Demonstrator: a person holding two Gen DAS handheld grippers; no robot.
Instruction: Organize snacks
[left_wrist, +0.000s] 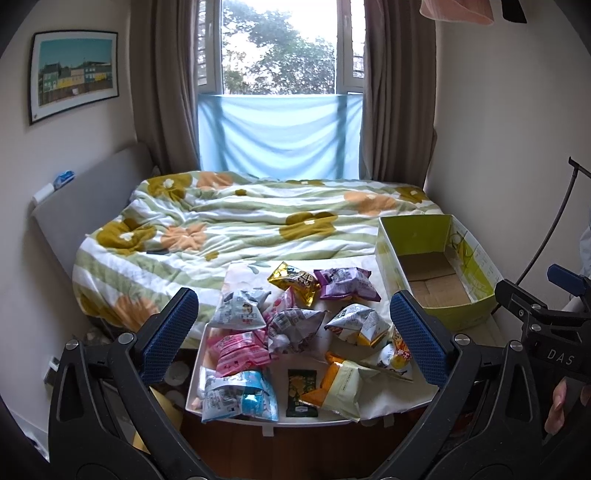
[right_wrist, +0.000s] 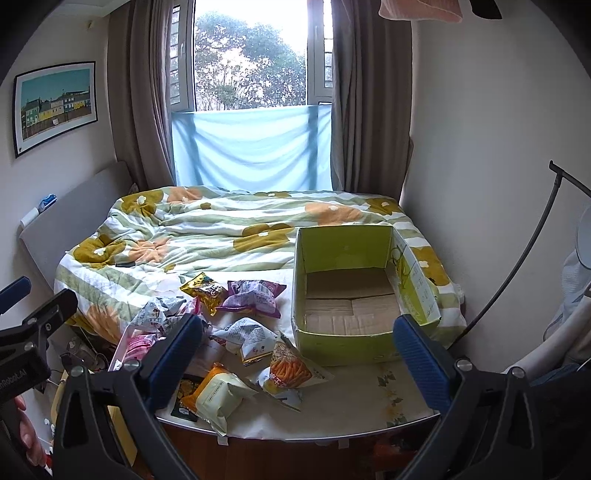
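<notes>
Both wrist views are looking across a white bench (left_wrist: 388, 402) set against a bed (left_wrist: 258, 218) w/ a flowered quilt; a window (left_wrist: 280, 48) w/ brown curtains is sitting behind.

Left claw (left_wrist: 295, 332) is hovering above the near bench edge, its blue-padded fingers (left_wrist: 168, 332) standing spread wide, nothing between them. Right claw (right_wrist: 301, 354) is likewise hanging spread & empty, facing the green box (right_wrist: 347, 341). Each claw is showing at the edge of the other's view, w/ part of a hand (left_wrist: 557, 410) visible on its handle.

Snack packets are lying in a loose heap on the left & middle of the bench:
- gold packet (left_wrist: 295, 282) & purple packet (left_wrist: 347, 284) are sitting at the far side, touching each other;
- grey-white packet (left_wrist: 242, 308) is resting at the far left, a pink packet (left_wrist: 242, 350) just in front of it;
- blue-and-white packet (left_wrist: 240, 397) is lying at the near left corner, overhanging the edge;
- small dark green packet (left_wrist: 302, 393) is lying flat near the front, beside an orange-and-cream packet (left_wrist: 340, 387);
- white-and-yellow packet (left_wrist: 360, 325) is sitting in the middle.

The green box is standing open at the right, partly on the bench & partly against the quilt, its cardboard floor bare. No packet is touching either claw. A framed picture (left_wrist: 74, 75) is hanging on the left wall.
</notes>
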